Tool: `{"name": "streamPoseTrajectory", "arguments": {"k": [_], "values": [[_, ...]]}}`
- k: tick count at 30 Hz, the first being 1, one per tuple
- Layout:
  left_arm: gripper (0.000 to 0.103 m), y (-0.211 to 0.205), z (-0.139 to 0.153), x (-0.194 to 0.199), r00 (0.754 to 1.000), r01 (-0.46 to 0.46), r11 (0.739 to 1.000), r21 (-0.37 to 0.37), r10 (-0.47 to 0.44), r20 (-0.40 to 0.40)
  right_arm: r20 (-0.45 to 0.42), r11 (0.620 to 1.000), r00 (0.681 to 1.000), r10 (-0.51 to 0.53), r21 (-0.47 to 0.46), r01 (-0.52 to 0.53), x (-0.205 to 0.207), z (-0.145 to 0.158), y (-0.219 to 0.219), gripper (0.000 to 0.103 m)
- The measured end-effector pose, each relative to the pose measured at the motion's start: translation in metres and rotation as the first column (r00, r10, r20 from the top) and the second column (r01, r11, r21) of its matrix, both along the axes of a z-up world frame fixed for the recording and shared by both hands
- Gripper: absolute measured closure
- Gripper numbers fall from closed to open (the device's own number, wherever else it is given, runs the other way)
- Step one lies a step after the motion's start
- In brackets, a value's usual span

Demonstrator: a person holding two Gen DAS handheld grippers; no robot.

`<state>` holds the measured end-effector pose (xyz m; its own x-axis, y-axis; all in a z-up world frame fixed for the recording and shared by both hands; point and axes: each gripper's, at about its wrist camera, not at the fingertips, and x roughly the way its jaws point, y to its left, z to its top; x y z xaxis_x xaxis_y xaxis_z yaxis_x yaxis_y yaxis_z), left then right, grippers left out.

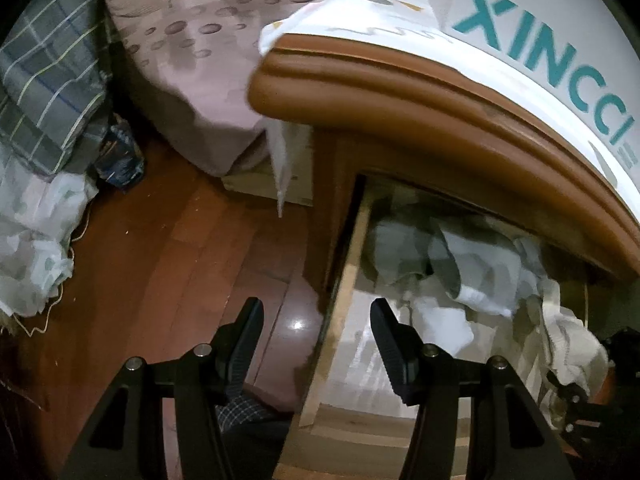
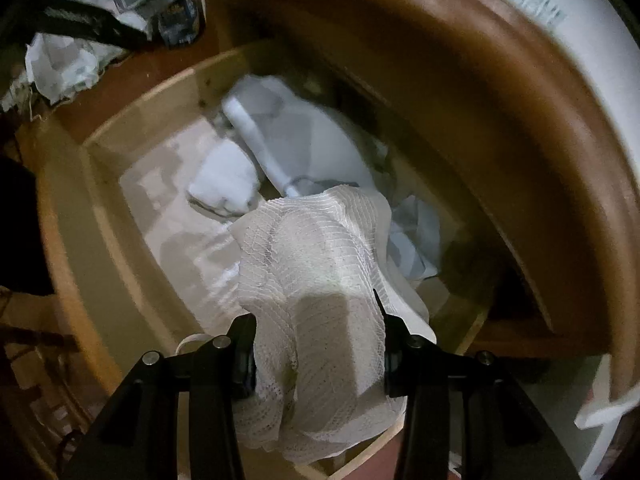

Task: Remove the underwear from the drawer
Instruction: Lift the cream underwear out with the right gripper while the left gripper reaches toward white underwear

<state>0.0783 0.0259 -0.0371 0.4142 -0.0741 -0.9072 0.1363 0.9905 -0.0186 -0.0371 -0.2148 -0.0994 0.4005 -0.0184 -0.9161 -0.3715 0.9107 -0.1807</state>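
A: Between the two black fingers of the right gripper (image 2: 316, 316) there is a white knitted piece of underwear (image 2: 316, 264). The fingers are clenched on it from both sides, and the cloth bulges out above them and hangs down below them.

B: And where is this piece in relation to the drawer (image 2: 68, 216)?

A: It is over the open drawer, at the edge nearest to the gripper. Its lower folds hang in front of the pale wooden front wall. I cannot tell if its far end touches the clothes behind it.

B: What lies beyond the fingertips?

A: First the pale lining on the drawer floor, then a small folded white piece (image 2: 226, 184) a little to the left. Farther on there is a bigger heap of white and grey clothes (image 2: 304, 136), which goes under the brown rounded top of the nightstand (image 2: 500, 128).

B: And the left gripper (image 1: 316, 320)?

A: Its jaws are released, with nothing between them. The gap is just over the left side wall of the drawer, so one finger is above the reddish wooden floor (image 1: 168, 248) and the other is above the drawer floor.

B: What is farther from that gripper?

A: Ahead on the right, the same heap of clothes. On the top of the nightstand lies a white cloth, and on it stands a white box (image 1: 560, 32) with teal letters. Far on the left is a bed with a pinkish sheet (image 1: 188, 64) and a checked grey blanket (image 1: 48, 80).
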Motion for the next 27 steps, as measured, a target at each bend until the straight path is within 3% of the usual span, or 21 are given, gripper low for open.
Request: {"name": "streamPoseTrajectory", "arguments": {"k": [8,12,19,27], "values": [[0.046,-0.02,-0.006,-0.002,0.997,0.076,0.997,-0.006,-0.076,-0.01,0.066,0.992,0.992,-0.104,0.08,0.099,-0.024,0.048,0.005,0.063],[0.046,-0.022,-0.008,-0.001,0.996,0.086,0.996,-0.029,-0.086,-0.008,0.089,0.964,0.971,-0.221,0.17,0.204,-0.034,0.068,-0.003,0.063],[0.046,-0.042,-0.017,0.0,0.99,0.137,0.991,-0.003,-0.137,-0.017,0.08,0.903,0.926,-0.369,0.266,0.337,-0.045,0.087,-0.014,0.063],[0.046,-0.057,-0.022,0.001,0.984,0.177,0.984,-0.016,-0.177,-0.018,0.076,0.844,0.876,-0.476,0.32,0.431,-0.059,0.117,-0.026,0.063]]}}
